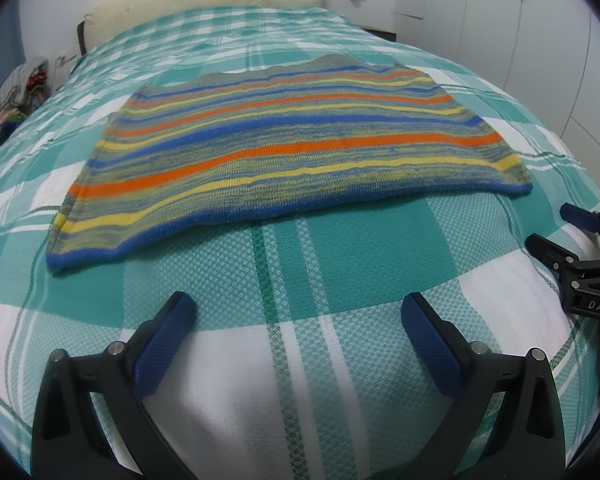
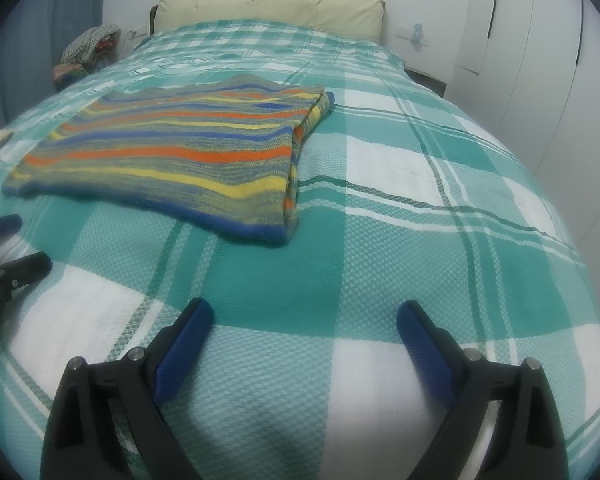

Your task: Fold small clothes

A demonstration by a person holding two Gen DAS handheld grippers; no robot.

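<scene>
A striped knit garment [image 1: 284,148] in blue, orange, yellow and grey lies flat on the bed, folded into a rectangle; the right wrist view shows its doubled fold edge [image 2: 294,168] on the right side. My left gripper [image 1: 298,312] hovers open over the bedspread, short of the garment's near hem, nothing between its fingers. My right gripper [image 2: 304,316] is open too, over bare bedspread to the right of and nearer than the garment's corner. The right gripper also appears at the right edge of the left wrist view [image 1: 556,228]. The left gripper shows at the left edge of the right wrist view [image 2: 18,240].
The bed has a green and white plaid cover [image 1: 284,264] and a cream headboard [image 2: 268,4]. A pile of clothes [image 2: 88,48] sits beside the bed at the far left. White wardrobe doors [image 2: 540,40] stand along the right.
</scene>
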